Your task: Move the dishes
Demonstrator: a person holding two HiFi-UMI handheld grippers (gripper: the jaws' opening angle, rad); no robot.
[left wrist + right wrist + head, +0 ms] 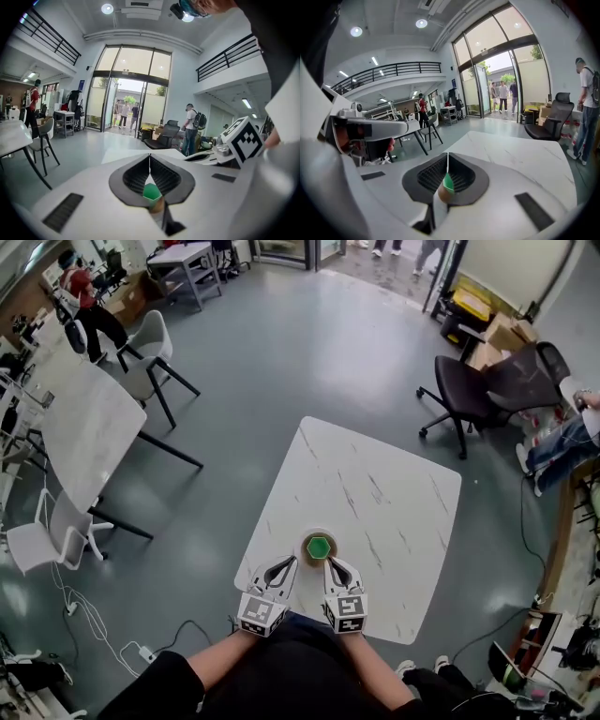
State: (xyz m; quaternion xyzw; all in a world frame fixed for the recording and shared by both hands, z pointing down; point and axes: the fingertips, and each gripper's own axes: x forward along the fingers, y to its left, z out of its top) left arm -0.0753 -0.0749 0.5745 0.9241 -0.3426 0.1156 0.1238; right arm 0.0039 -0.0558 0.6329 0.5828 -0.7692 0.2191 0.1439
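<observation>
1. We see the white marble table [375,493] in the middle of the head view. The dishes stand near its lower edge, a green hexagonal dish [319,547] on top of a round brown dish [156,205].
2. The left gripper [284,566] lies just below and left of the stack, and the right gripper [332,565] just below and right of it. Both point toward the top of the frame. We cannot tell whether either tip touches the dishes.
3. In the left gripper view the jaws are pressed together at their tips with nothing clamped between them. The green dish shows low in the centre, through the hollow beneath the tips.
4. In the right gripper view the jaws likewise meet in a thin line and grip nothing. The same green and brown stack sits just below that line.
5. A black office chair [487,390] stands in the upper right of the head view, well apart from the table.
</observation>
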